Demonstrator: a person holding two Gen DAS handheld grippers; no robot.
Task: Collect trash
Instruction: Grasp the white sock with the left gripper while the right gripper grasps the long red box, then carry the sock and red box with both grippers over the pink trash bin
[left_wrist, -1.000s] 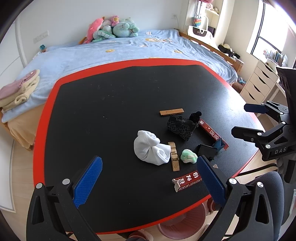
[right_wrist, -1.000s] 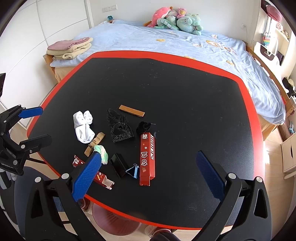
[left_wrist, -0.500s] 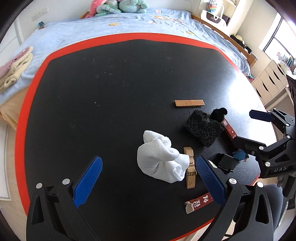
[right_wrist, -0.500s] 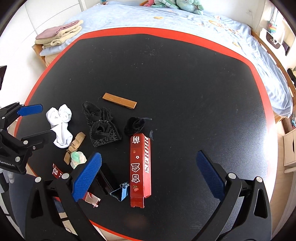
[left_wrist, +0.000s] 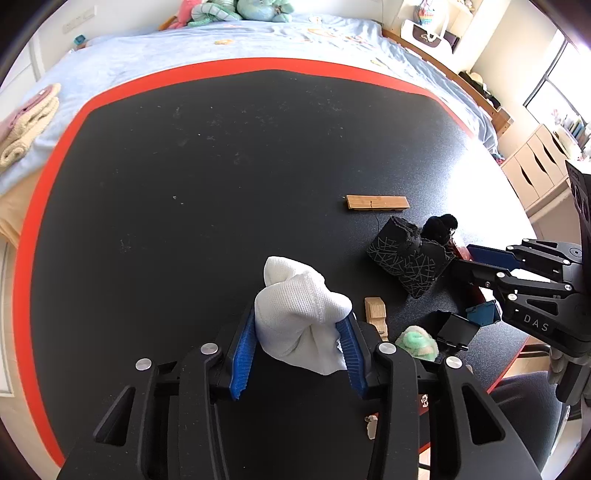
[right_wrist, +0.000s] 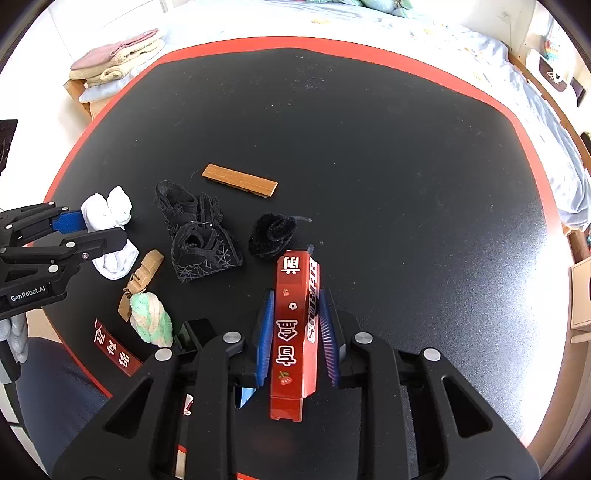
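Observation:
A crumpled white sock (left_wrist: 295, 310) lies near the front of the black table (left_wrist: 184, 184). My left gripper (left_wrist: 299, 325) is closing on it, and both blue pads press into the cloth. A long red printed box (right_wrist: 295, 332) lies lengthwise between the fingers of my right gripper (right_wrist: 296, 299). Those jaws are closing too, and the pads touch its two long sides. Each gripper also shows from the side in the other view: the right gripper (left_wrist: 476, 264) at the right edge, the left gripper (right_wrist: 99, 229) at the left.
Around them lie a wooden strip (right_wrist: 240, 181), a black patterned cloth (right_wrist: 199, 236), a black fuzzy wad (right_wrist: 271, 234), a tan wooden clip (right_wrist: 142, 278), a green-white wad (right_wrist: 151, 319), a red label strip (right_wrist: 116, 350) and a blue binder clip (left_wrist: 482, 314). A bed stands behind the table.
Both grippers came down to the table and went from wide open to closed, the left around the white sock, the right around the red box.

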